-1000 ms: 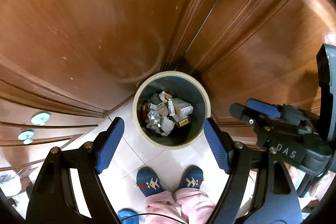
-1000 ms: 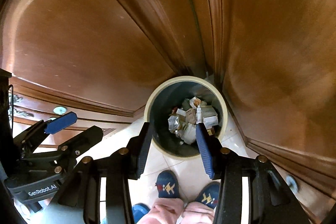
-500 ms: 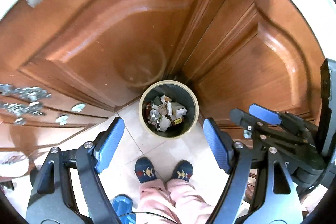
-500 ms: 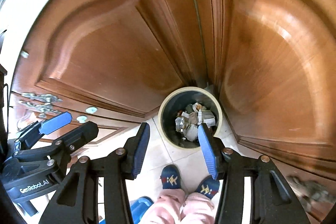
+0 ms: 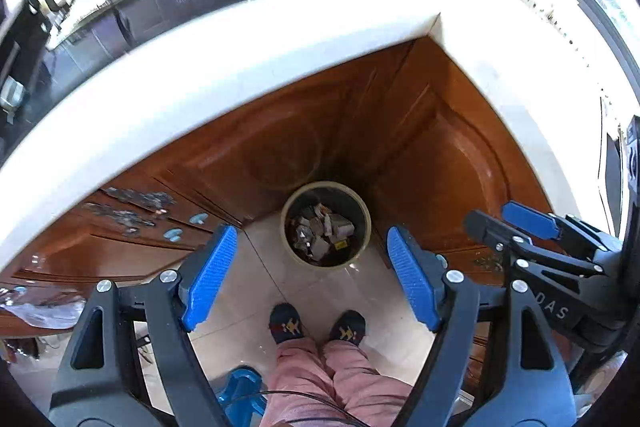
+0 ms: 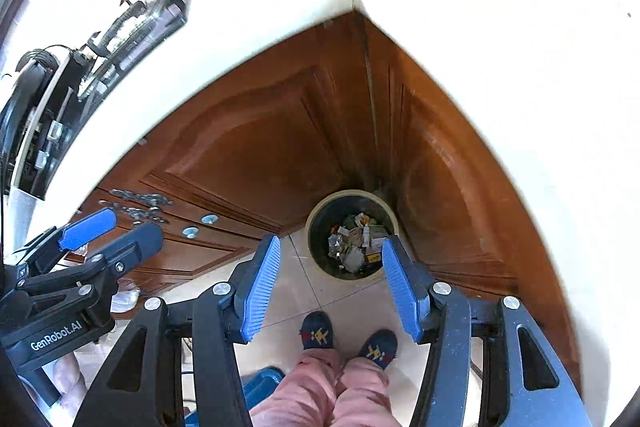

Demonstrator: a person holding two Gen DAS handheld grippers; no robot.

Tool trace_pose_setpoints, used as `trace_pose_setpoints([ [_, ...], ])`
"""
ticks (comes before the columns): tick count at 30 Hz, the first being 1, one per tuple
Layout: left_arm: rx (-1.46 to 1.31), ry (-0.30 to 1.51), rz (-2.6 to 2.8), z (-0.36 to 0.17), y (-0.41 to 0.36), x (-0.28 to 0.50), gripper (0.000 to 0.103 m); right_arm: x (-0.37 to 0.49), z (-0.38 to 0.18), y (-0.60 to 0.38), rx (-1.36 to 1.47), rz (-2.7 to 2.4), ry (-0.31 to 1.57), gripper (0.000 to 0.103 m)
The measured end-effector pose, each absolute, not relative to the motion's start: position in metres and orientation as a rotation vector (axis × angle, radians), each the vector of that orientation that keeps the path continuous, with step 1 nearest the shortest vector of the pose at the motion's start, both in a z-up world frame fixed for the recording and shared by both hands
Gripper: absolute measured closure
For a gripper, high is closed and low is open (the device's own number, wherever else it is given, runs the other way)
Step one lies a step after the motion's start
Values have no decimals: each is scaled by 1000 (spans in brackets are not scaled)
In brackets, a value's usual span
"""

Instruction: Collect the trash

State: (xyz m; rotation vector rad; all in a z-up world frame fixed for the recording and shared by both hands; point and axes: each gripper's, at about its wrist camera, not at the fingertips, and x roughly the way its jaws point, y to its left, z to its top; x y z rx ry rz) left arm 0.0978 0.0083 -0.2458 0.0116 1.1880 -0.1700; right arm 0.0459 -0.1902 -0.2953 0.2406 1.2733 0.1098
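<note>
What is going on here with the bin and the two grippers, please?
A person in pink trousers stands over a round, cream-rimmed waste bin in the corner of the wooden cabinets; it holds crumpled paper and small boxes. The left gripper is open and empty. The right gripper is opening, nothing between its jaws.

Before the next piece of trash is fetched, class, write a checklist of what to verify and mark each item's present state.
1. Left gripper empty, jaws wide apart: ok.
2. Right gripper empty: ok, jaws opening with nothing between them.
3. Trash bin upright on the floor tiles in the cabinet corner: ok.
4. Room left in the bin: ok, trash lies low inside.
5. Both grippers clear of the bin rim: ok.
6. Next piece of trash located: cannot tell; the countertop is washed out.
</note>
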Motion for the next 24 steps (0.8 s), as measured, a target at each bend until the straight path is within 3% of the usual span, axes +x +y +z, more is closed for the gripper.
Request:
trace_pose_setpoints([
  [4, 13, 1154, -153, -210, 6, 90, 27, 40, -249, -194, 228, 113, 1238, 43],
  [24, 12, 919, -145, -58, -6, 57, 27, 21, -33, -205, 206, 109, 969, 41],
])
